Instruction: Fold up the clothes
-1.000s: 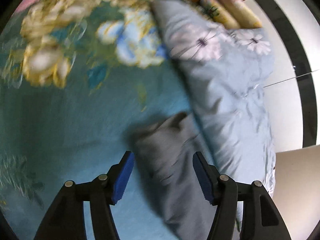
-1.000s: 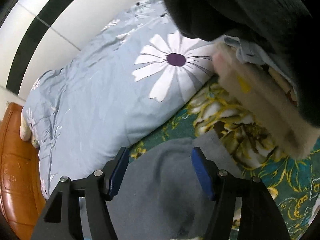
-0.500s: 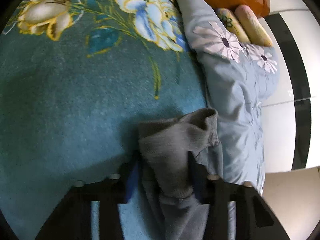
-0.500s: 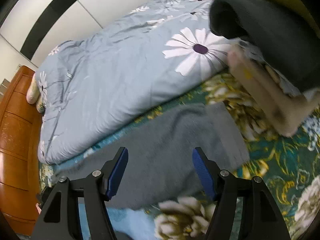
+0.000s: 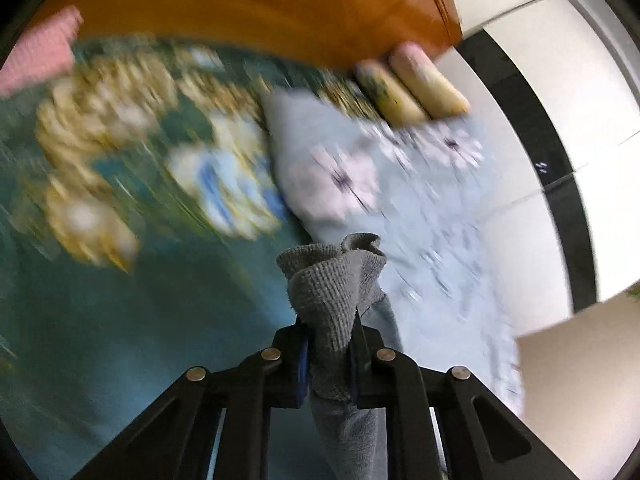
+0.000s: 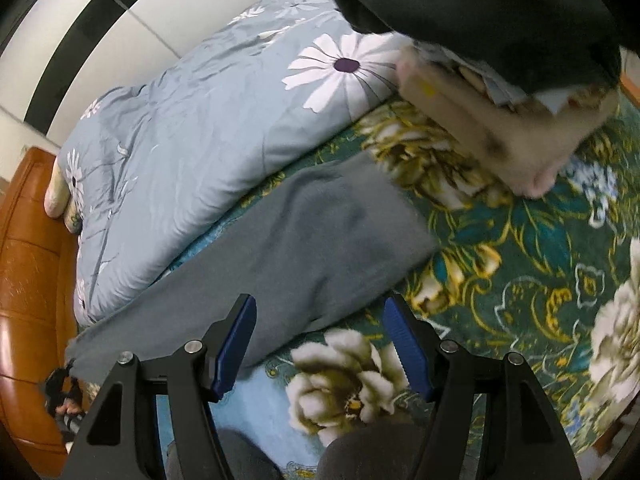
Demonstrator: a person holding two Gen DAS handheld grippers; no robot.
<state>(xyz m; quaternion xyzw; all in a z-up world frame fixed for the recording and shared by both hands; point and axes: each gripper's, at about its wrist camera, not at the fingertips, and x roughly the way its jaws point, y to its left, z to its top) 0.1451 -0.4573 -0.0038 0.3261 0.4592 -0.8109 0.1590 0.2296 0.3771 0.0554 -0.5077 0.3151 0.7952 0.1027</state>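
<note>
A grey knitted garment (image 6: 304,240) lies stretched across the green floral blanket (image 6: 520,240) in the right wrist view. My left gripper (image 5: 328,356) is shut on the ribbed end of the grey garment (image 5: 332,292) and holds it lifted above the blanket (image 5: 120,300). My right gripper (image 6: 320,344) is open and empty, hovering just above the garment's near edge. The left wrist view is blurred by motion.
A folded light-blue daisy quilt (image 6: 192,120) lies along the far side of the garment. A stack of folded clothes (image 6: 500,40) sits at the upper right. A wooden headboard (image 5: 260,4), rolled pillows (image 5: 412,88) and a pink cloth (image 5: 36,56) are beyond.
My left gripper closed on the garment's ribbed end and lifted it. My right gripper drew back and higher, staying open, so more of the garment shows.
</note>
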